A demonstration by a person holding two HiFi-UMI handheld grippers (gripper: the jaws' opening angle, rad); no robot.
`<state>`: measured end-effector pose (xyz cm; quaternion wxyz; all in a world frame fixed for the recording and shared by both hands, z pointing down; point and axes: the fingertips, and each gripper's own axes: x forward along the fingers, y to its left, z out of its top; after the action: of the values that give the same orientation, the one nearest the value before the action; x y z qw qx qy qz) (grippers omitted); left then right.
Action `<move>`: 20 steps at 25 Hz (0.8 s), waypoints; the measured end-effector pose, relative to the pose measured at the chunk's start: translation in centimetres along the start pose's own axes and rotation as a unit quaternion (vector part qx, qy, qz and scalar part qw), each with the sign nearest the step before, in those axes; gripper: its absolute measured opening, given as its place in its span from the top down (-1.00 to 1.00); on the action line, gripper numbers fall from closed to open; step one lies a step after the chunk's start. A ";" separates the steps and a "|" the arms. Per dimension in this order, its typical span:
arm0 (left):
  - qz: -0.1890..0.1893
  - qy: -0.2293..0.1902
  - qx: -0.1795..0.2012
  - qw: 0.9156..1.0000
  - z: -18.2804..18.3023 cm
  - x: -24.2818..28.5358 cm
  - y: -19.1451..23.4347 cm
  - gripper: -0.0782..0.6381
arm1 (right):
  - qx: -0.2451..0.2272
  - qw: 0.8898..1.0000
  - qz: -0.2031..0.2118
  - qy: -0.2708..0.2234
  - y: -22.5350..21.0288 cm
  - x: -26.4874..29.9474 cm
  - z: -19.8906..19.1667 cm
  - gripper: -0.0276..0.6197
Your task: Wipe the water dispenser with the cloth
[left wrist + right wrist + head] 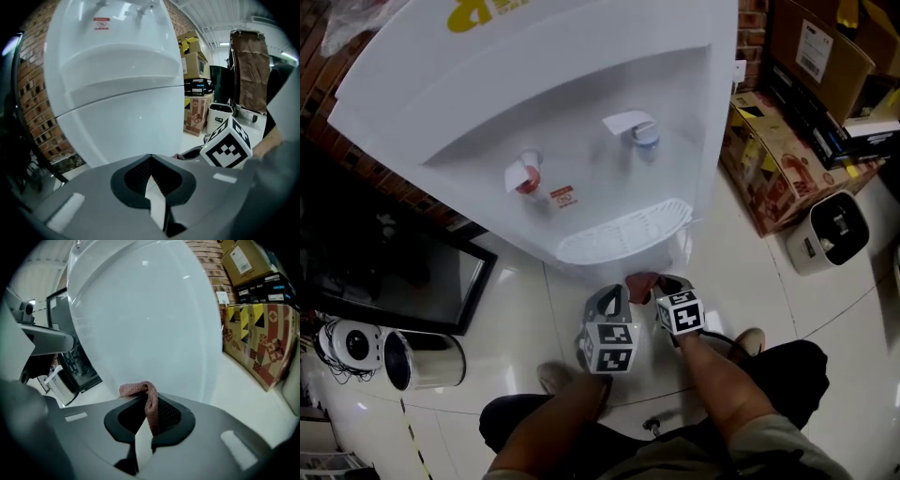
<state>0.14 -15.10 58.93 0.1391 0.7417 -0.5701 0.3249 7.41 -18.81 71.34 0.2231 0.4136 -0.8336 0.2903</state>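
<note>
The pinkish-brown cloth (149,404) is clamped in the right tongs (656,282), with a fold draped over the tips. The left tongs (611,298) are held just beside them, jaws shut together on nothing. Both are aimed at the lower front of the white water dispenser (581,112), below its drip tray (623,232). Whether the cloth touches the panel cannot be told.

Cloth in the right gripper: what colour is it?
Dull pinkish-brown; the cloth shows best in the right gripper view.
</note>
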 end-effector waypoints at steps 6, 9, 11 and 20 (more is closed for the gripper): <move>0.092 0.034 -0.117 0.988 -8.6 -3.0 8.4 0.78 | -0.001 0.999 0.030 0.014 6.1 3.7 -1.6 0.76; 0.126 0.058 -0.162 0.977 -12.8 -3.4 11.1 0.78 | -0.003 0.999 0.038 0.019 8.6 5.6 -2.3 0.76; 0.128 0.062 -0.153 0.978 -13.6 -3.3 12.1 0.78 | -0.004 0.999 0.047 0.027 10.3 6.7 -2.9 0.76; 0.112 0.067 -0.166 0.977 -14.3 -3.1 12.5 0.78 | -0.002 0.997 0.042 0.069 11.9 11.0 -6.0 0.76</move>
<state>-16.65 -8.44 65.62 0.2612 0.6160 -0.6851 0.2881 -7.63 -15.15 78.87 0.2685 0.3570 -0.8335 0.3253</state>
